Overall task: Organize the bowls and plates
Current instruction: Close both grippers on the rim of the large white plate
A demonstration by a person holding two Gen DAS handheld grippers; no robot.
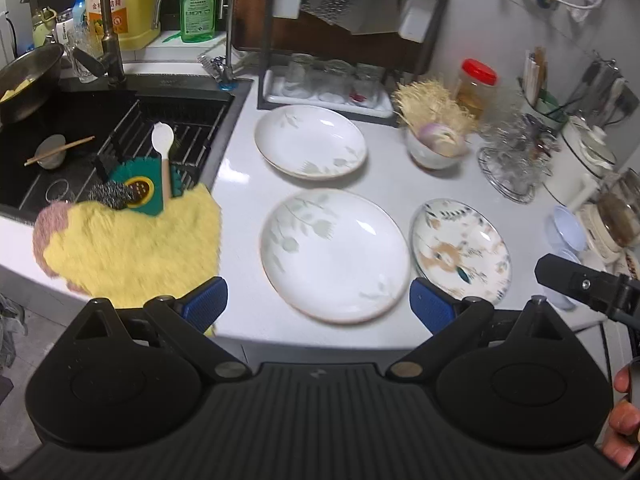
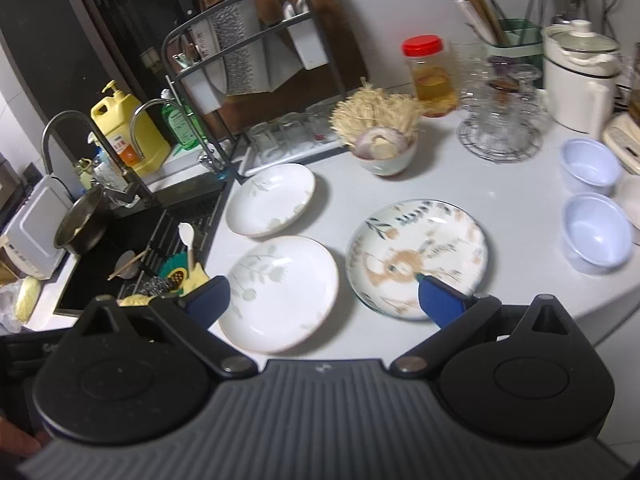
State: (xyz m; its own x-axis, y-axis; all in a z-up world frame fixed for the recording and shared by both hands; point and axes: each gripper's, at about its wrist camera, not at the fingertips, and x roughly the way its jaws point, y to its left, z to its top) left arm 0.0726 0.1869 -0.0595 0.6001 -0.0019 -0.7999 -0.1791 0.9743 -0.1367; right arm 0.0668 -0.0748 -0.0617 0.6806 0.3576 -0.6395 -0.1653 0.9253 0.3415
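On the white counter lie a near white plate with a leaf print [image 1: 334,254] [image 2: 280,292], a far white plate [image 1: 310,141] [image 2: 271,199] that seems to rest on another plate, and a floral patterned plate [image 1: 462,250] [image 2: 416,254]. Two pale blue bowls [image 2: 590,166] [image 2: 596,232] stand at the right. My left gripper [image 1: 318,306] hovers open above the counter's front edge, before the near white plate. My right gripper [image 2: 322,300] is open too, with its right finger over the patterned plate's near rim. Neither holds anything.
A black sink [image 1: 80,148] with a pot, spoon and yellow cloth [image 1: 132,248] lies at the left. A drying rack with glasses [image 1: 328,84], a bowl of enoki mushrooms [image 1: 434,136], a red-lidded jar [image 2: 430,76], stacked glassware [image 2: 500,120] and a white pot [image 2: 580,76] crowd the back.
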